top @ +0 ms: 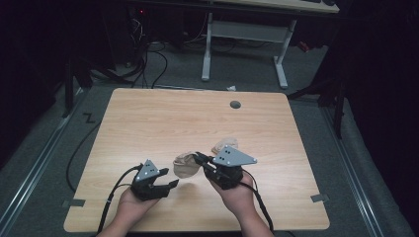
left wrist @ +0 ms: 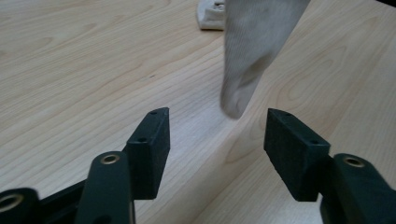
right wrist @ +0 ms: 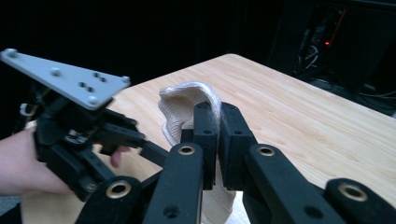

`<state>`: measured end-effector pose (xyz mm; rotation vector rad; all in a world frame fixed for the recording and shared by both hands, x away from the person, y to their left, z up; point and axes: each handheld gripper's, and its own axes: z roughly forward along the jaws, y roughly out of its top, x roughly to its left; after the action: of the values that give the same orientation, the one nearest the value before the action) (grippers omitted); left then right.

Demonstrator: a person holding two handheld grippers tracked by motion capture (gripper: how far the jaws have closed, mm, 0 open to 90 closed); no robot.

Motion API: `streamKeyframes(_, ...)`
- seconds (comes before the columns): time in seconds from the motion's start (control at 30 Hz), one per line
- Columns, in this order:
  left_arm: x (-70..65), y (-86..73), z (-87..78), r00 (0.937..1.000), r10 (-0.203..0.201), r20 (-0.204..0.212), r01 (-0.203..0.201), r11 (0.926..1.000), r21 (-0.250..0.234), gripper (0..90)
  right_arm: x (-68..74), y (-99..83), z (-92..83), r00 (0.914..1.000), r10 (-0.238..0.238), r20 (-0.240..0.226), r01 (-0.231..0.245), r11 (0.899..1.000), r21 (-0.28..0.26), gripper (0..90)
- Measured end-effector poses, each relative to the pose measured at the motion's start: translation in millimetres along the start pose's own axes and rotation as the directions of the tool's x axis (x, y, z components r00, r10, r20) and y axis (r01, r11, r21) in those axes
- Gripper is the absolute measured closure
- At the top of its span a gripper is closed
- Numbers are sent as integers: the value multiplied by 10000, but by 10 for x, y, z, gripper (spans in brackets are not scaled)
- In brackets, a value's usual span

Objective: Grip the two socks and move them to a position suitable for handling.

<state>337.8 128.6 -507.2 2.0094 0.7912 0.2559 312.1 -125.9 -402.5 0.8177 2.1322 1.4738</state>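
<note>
a light wooden table [top: 148,123] with a round hole [top: 235,104], a white desk frame [top: 244,47] and cables [top: 148,59] behind it.

We find no text, label, brand, number or sign that we can read: none on the bench [top: 148,118], none on the sock [right wrist: 187,109], and none on the grey plates of the two grippers.

The sock's [left wrist: 254,51] top (its held end) is cut off above
</note>
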Motion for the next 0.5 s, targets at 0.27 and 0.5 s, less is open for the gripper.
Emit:
streamKeyframes(0.27, -25, 47, 99, 9980, 17, 639, -30, 9998, 200, 690, 76, -61, 39, 9999, -3, -161, 8, 9996, 289, 868)
streamKeyframes(0.5, 7, 60, 51, 9983, 123, 571, -134, 9997, 182, 858, -37, -128, 4, 9988, 236, 431, -255, 9988, 428, 868)
